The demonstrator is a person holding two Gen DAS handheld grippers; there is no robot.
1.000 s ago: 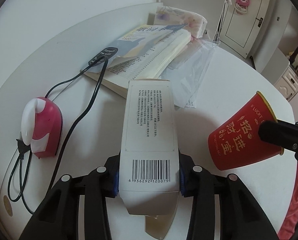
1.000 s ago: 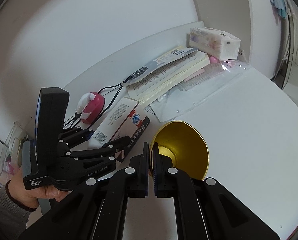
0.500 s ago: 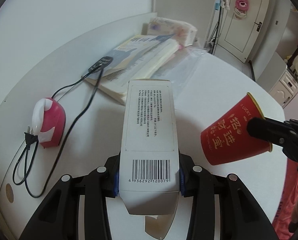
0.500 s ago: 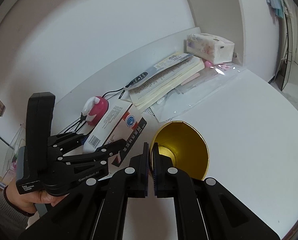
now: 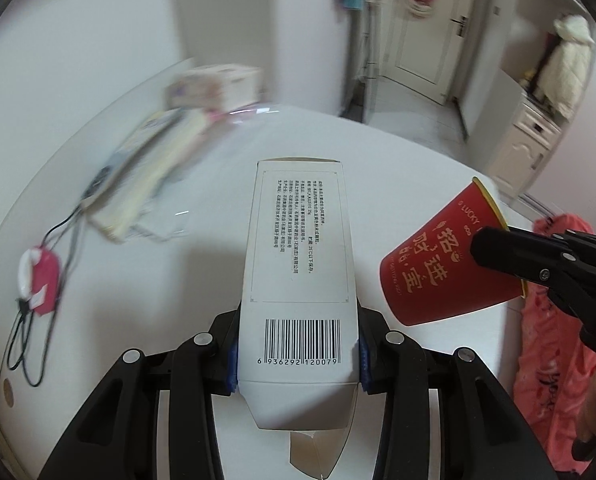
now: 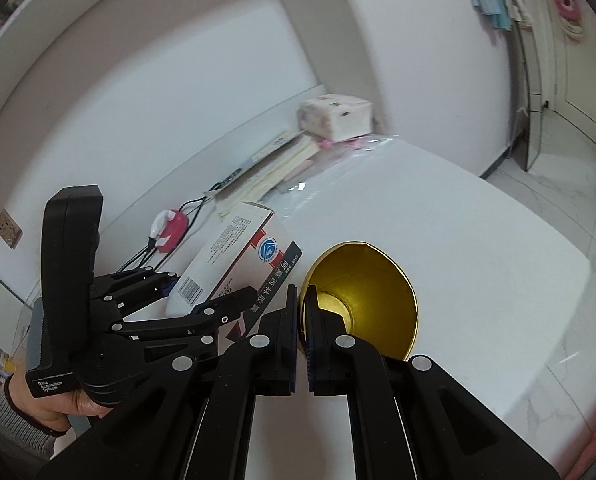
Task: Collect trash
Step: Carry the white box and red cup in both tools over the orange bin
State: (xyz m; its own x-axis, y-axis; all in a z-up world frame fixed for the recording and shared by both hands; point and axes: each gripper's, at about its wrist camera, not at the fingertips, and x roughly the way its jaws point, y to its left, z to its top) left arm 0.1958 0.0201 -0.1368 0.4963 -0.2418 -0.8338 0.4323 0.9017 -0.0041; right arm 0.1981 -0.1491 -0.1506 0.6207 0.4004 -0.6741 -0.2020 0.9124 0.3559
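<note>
My left gripper (image 5: pixel 298 354) is shut on a white cardboard box (image 5: pixel 299 264) with a barcode, held lengthwise above the white table (image 5: pixel 397 160). The box also shows in the right wrist view (image 6: pixel 238 252), where the left gripper (image 6: pixel 202 292) clamps it. My right gripper (image 6: pixel 302 304) is shut on the rim of a red paper cup with a gold inside (image 6: pixel 371 296), tilted on its side. In the left wrist view the cup (image 5: pixel 445 256) hangs to the right of the box, pinched by the right gripper's fingers (image 5: pixel 509 252).
At the table's far side lie a stack of open books (image 6: pixel 274 168), a tissue pack (image 6: pixel 335 114) and clear plastic sleeves (image 6: pixel 349 156). A pink and white device with a black cable (image 5: pixel 40 276) lies at the left. A door (image 5: pixel 429 32) and the floor (image 6: pixel 557 192) lie beyond the table.
Both grippers have lifted and pulled back from the table with the box and the cup still held. The books and the pink device look farther away and the room beyond shows more.
</note>
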